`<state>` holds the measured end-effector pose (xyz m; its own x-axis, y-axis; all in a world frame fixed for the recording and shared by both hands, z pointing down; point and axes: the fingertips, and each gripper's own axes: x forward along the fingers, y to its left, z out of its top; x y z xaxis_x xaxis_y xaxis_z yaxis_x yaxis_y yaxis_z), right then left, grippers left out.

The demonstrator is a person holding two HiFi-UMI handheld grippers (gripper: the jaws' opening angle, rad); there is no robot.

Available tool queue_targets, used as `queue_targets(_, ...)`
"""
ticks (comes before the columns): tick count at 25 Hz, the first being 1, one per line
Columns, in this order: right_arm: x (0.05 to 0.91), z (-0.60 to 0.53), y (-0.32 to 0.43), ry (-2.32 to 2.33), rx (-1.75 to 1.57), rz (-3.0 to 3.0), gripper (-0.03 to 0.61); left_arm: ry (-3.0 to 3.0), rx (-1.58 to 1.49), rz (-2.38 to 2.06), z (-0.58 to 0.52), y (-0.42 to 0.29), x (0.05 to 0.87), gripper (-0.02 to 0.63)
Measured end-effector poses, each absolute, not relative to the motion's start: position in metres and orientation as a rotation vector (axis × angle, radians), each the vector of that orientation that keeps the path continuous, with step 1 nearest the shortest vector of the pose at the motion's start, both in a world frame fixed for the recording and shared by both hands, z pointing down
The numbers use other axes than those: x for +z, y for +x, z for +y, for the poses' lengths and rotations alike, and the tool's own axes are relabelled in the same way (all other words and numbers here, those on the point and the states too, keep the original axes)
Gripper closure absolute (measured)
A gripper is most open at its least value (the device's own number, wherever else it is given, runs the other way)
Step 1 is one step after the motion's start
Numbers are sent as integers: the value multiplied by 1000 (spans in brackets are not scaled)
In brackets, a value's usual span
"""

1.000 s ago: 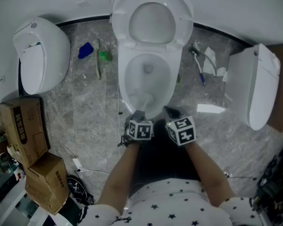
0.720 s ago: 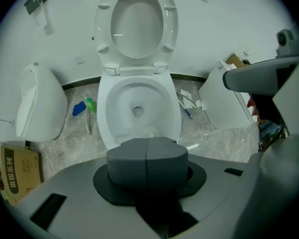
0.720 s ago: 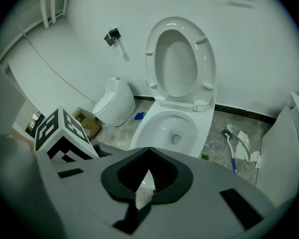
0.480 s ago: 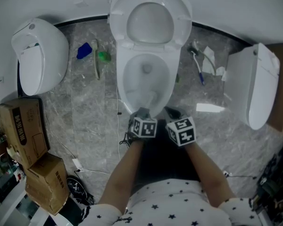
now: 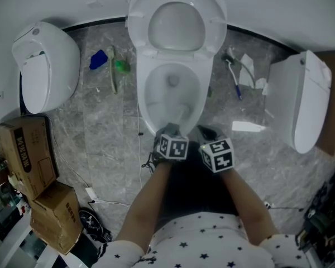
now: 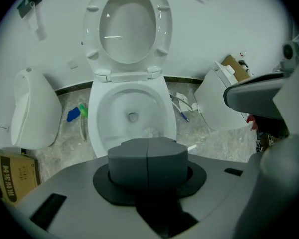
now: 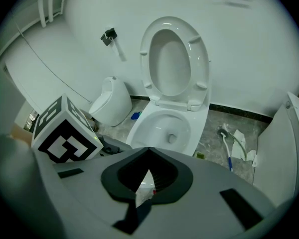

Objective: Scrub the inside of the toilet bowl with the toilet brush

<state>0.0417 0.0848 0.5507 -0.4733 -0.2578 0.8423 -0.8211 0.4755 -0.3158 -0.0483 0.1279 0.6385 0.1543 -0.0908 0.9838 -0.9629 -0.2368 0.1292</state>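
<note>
The white toilet bowl point(image 5: 172, 88) stands open, seat and lid raised point(image 5: 176, 24). My left gripper point(image 5: 171, 132) hangs over the bowl's near rim, shut on the toilet brush handle. The brush point(image 5: 180, 116) reaches down onto the near right inner wall of the bowl. In the left gripper view the grey pads point(image 6: 134, 158) meet on a closed seam, and the bristle head point(image 6: 150, 132) shows just beyond them inside the bowl point(image 6: 132, 108). My right gripper point(image 5: 205, 132) hovers beside the left one at the rim, open and empty point(image 7: 149, 176). The bowl point(image 7: 164, 126) lies ahead of it.
Another white toilet fixture point(image 5: 44, 66) lies at the left and one point(image 5: 301, 99) at the right. Cardboard boxes point(image 5: 28, 149) stand at the lower left. On the marble floor are a blue item point(image 5: 99, 59), a green item point(image 5: 121, 66), a blue-handled tool point(image 5: 235, 82) and a white piece point(image 5: 248, 128).
My left gripper has shifted a little to the right along the near rim, carrying the brush head rightward in the bowl. The right gripper has barely moved.
</note>
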Motion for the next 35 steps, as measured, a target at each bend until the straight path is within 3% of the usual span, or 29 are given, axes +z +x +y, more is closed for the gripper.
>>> queue_targets(35, 574, 82, 62, 890, 1003, -1932, 572, 1700, 1228, -1041, 21, -21, 646, 460)
